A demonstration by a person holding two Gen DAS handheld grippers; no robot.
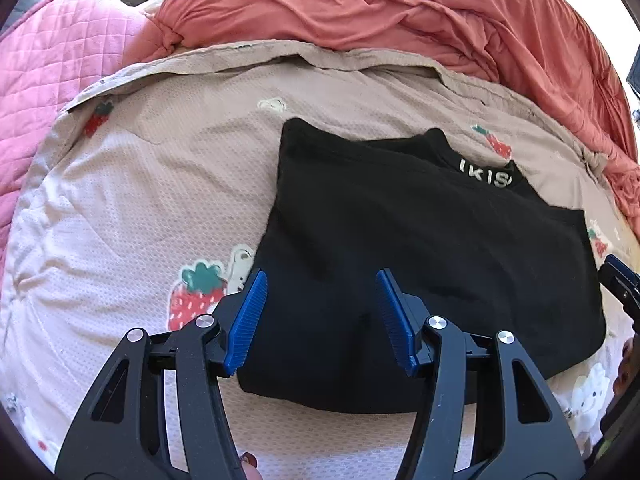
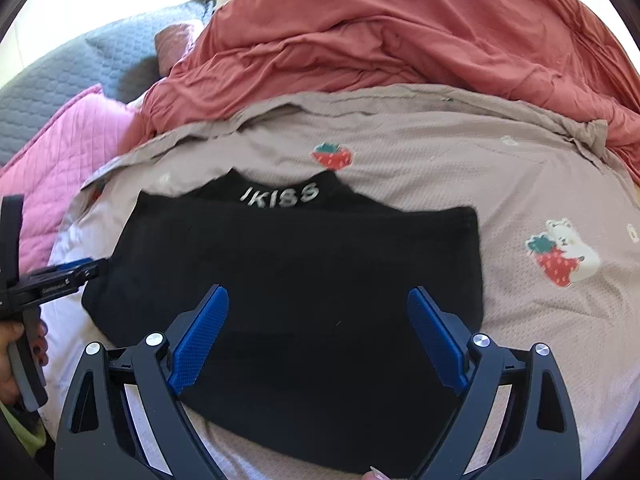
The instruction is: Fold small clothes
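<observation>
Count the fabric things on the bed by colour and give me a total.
Black: 1, the folded top
Coral: 1, the duvet
Pink: 1, the quilted pillow
Grey: 1, the quilted pillow
Beige with strawberries: 1, the sheet
Total: 5

The lower hem of the black garment lies hidden under the right gripper, between its parted blue pads. In the left wrist view, the collar lettering is partly folded out of sight. The left gripper is cut off at the right wrist view's edge, so its jaws cannot be judged there.
</observation>
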